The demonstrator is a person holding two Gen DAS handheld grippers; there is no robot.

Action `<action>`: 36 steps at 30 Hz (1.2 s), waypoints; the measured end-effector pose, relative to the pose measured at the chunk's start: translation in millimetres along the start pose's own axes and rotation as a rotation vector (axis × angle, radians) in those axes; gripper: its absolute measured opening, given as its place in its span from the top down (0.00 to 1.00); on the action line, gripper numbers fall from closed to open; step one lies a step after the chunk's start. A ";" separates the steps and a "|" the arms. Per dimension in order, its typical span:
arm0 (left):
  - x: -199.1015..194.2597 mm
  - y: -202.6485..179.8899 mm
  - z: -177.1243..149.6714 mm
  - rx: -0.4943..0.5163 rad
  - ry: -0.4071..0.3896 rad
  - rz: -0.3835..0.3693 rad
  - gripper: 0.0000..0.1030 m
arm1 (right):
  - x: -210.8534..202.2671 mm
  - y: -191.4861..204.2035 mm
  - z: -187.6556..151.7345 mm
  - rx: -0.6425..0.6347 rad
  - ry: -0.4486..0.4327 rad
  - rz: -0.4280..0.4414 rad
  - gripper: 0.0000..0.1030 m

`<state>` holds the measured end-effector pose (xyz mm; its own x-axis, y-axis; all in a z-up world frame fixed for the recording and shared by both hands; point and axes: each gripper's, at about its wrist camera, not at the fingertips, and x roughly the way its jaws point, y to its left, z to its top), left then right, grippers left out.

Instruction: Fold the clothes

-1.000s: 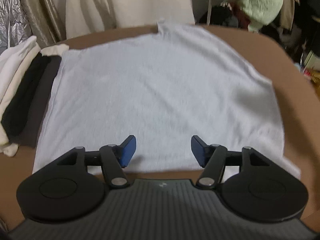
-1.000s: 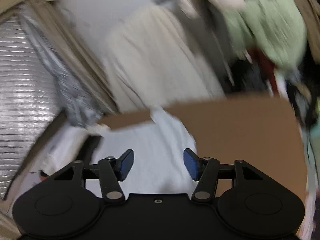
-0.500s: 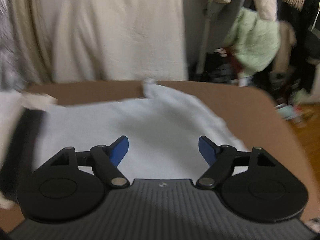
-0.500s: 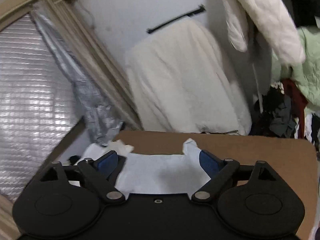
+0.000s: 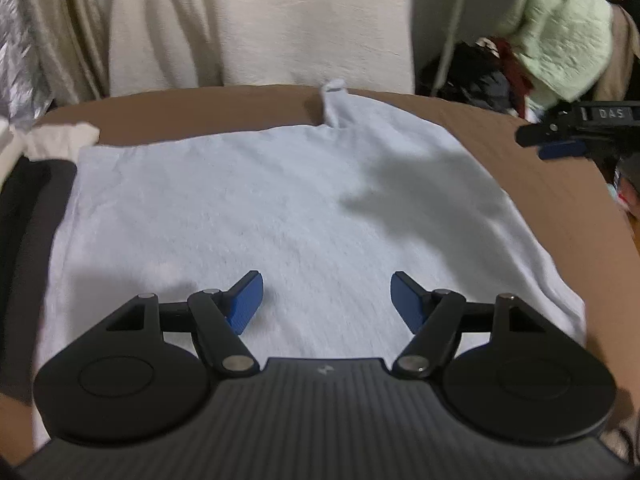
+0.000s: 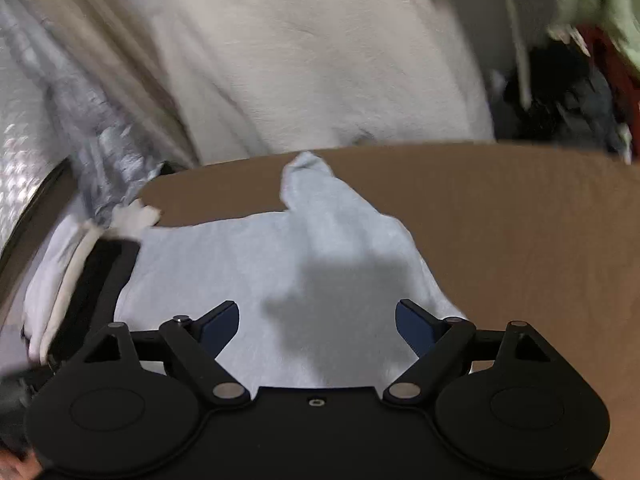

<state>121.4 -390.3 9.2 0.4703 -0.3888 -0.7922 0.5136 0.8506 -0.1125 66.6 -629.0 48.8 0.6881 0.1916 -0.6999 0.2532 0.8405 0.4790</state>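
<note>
Both tongs spread wide, holding nothing: left tongs [image 5: 326, 300] just narrowed, right tongs [image 6: 318, 322] too. Shirt [image 5: 260, 216] flat on bench [image 5: 552, 200]. Risk: pinching one layer only, dragging cloth, nudging stack [image 5: 24, 220] alongside.

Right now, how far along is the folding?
Done: a stack of folded clothes sits at the table's left edge, and a light blue garment is laid flat. In hand: nothing; the left tongs and right tongs hang open over it, jaws just moving, no cloth between them. Left: every fold on this garment, whose narrow tab sticks out at the far edge.
</note>
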 end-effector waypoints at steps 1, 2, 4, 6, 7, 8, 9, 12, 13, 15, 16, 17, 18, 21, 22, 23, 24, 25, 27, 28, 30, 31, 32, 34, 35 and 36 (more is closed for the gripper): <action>10.1 9.5 -1.2 -0.080 0.024 -0.066 0.32 | 6.1 -4.2 -1.6 0.047 0.011 0.013 0.13; 20.1 19.8 -2.5 -0.168 0.050 -0.141 0.32 | 14.6 -5.6 -5.2 0.037 0.014 0.015 0.13; 38.1 35.1 -3.9 -0.291 0.080 -0.232 0.32 | 30.2 -10.4 -12.9 -0.029 -0.006 -0.034 0.13; 51.7 39.4 -3.9 -0.311 0.074 -0.201 0.32 | 43.5 -18.2 -21.1 -0.136 -0.058 -0.144 0.14; 58.2 38.4 -3.4 -0.295 0.075 -0.155 0.32 | 47.2 -29.8 -26.1 -0.162 -0.116 -0.153 0.16; 65.5 37.1 -3.3 -0.282 0.084 -0.123 0.32 | 52.5 -41.2 -27.7 -0.150 -0.134 -0.137 0.17; 74.0 36.6 -3.0 -0.279 0.096 -0.110 0.32 | 58.0 -52.6 -29.1 -0.134 -0.148 -0.119 0.19; 95.5 35.3 -2.0 -0.307 0.129 -0.125 0.32 | 84.7 -78.7 -24.2 -0.064 -0.135 0.029 0.25; 100.8 34.3 -2.2 -0.312 0.139 -0.123 0.32 | 96.4 -82.2 -20.0 -0.045 -0.111 0.100 0.51; 111.0 30.1 -0.4 -0.303 0.166 -0.099 0.32 | 112.0 -67.5 -20.3 -0.058 -0.095 0.153 0.89; 112.0 29.4 0.2 -0.294 0.173 -0.083 0.32 | 119.6 -59.6 -20.7 -0.066 -0.088 0.177 0.90; 112.2 27.8 2.8 -0.288 0.169 -0.066 0.32 | 116.3 -43.6 -28.7 -0.139 -0.116 0.182 0.90; 109.3 26.6 7.3 -0.283 0.139 -0.051 0.32 | 114.0 -25.1 -38.3 -0.236 -0.135 0.182 0.91; 98.8 23.1 21.3 -0.271 0.038 -0.007 0.32 | 108.0 30.0 -72.1 -0.467 -0.117 0.169 0.91; 95.0 19.7 26.5 -0.258 -0.003 0.005 0.32 | 106.5 44.2 -82.8 -0.534 -0.114 0.166 0.91; 91.9 14.7 31.6 -0.237 -0.042 0.009 0.32 | 104.4 59.2 -96.6 -0.617 -0.114 0.155 0.91; 90.8 7.7 35.8 -0.205 -0.074 0.004 0.30 | 106.6 71.4 -110.4 -0.692 -0.102 0.137 0.91; 92.5 -1.6 39.9 -0.161 -0.095 -0.015 0.28 | 109.1 83.3 -124.2 -0.767 -0.088 0.118 0.90; 104.6 -21.6 45.3 -0.064 -0.092 -0.039 0.26 | 111.7 90.6 -142.1 -0.815 -0.036 0.115 0.89; 110.9 -31.6 48.0 -0.015 -0.088 -0.050 0.24 | 113.0 89.2 -149.7 -0.819 -0.009 0.125 0.86; 132.3 -50.4 51.0 0.109 -0.049 -0.048 0.20 | 114.4 85.6 -164.1 -0.846 0.049 0.146 0.83; 146.7 -58.3 51.0 0.175 -0.018 -0.016 0.20 | 114.5 83.8 -171.1 -0.871 0.082 0.156 0.80; 161.3 -62.7 50.8 0.232 0.013 0.055 0.22 | 112.2 82.2 -173.0 -0.881 0.102 0.172 0.79; 177.0 -51.7 50.0 0.190 0.047 0.168 0.28 | 107.0 77.7 -168.5 -0.848 0.158 0.222 0.79; 177.7 -40.1 50.6 0.114 0.053 0.168 0.39 | 105.8 74.9 -162.1 -0.801 0.198 0.249 0.79; 171.6 -22.6 50.0 -0.008 0.046 0.094 0.52 | 102.8 71.2 -155.3 -0.748 0.228 0.276 0.80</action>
<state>226.3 -494.0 -94.3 0.4825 -0.2909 -0.8262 0.4630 0.8854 -0.0414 49.8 -470.7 -71.4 0.4842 0.4710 -0.7374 -0.4793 0.8478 0.2269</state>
